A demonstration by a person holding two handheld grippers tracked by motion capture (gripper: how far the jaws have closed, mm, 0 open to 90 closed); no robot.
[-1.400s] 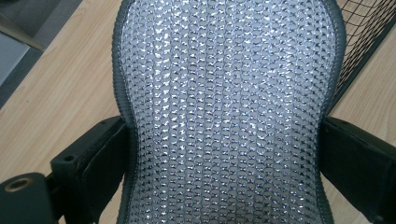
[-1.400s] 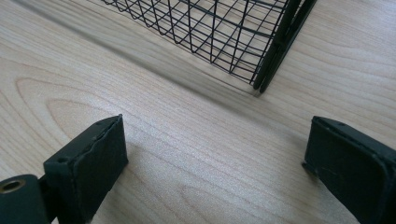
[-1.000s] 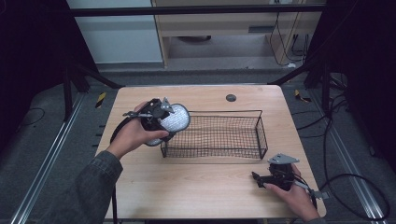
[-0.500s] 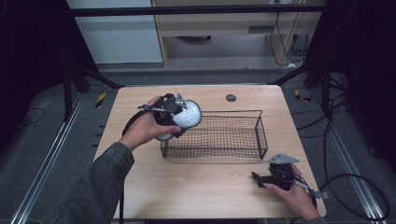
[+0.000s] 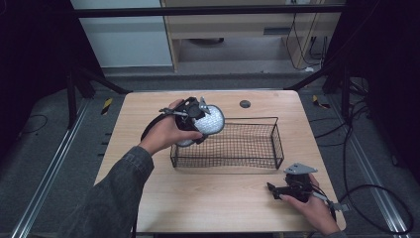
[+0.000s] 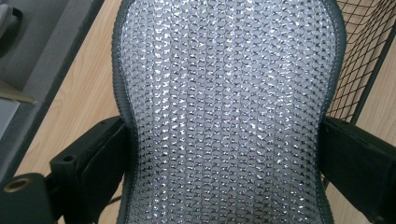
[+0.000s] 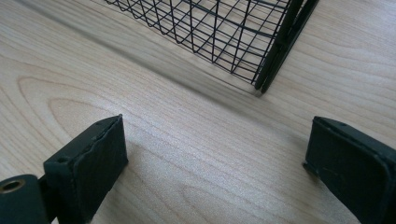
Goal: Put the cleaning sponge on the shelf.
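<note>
Here, a light wooden table [image 5: 198, 198] is seen from above, with dark floor and metal rails around it. At the left, a person's left arm in a grey sleeve [image 5: 116, 193] reaches up from the bottom edge. The left hand [image 5: 163, 133] holds the left gripper [image 5: 200, 121] in the air, above the table and at the left end of a black wire basket [image 5: 275, 144]. Its jaws are closed on a silvery mesh pad [image 5: 210, 120], oval, with a dark stitched rim. In the left gripper view, the pad [image 6: 229, 112] sits between the two black jaws, each pressing one edge, and its shiny woven surface takes up most of the picture. Basket wire [image 6: 359, 70] shows beyond it at the right, and table wood at the left.

The basket stands on the middle of the table, rectangular and open-topped. Behind it, near the far edge, lies a small dark round disc [image 5: 244, 104].

At the right, near the front edge, the right hand [image 5: 309, 208] rests on the table holding the right gripper [image 5: 277, 189], well apart from the pad. In the right gripper view, its jaws stand wide apart with bare wood between them, and a basket corner [image 7: 273, 56] lies just ahead.
</note>
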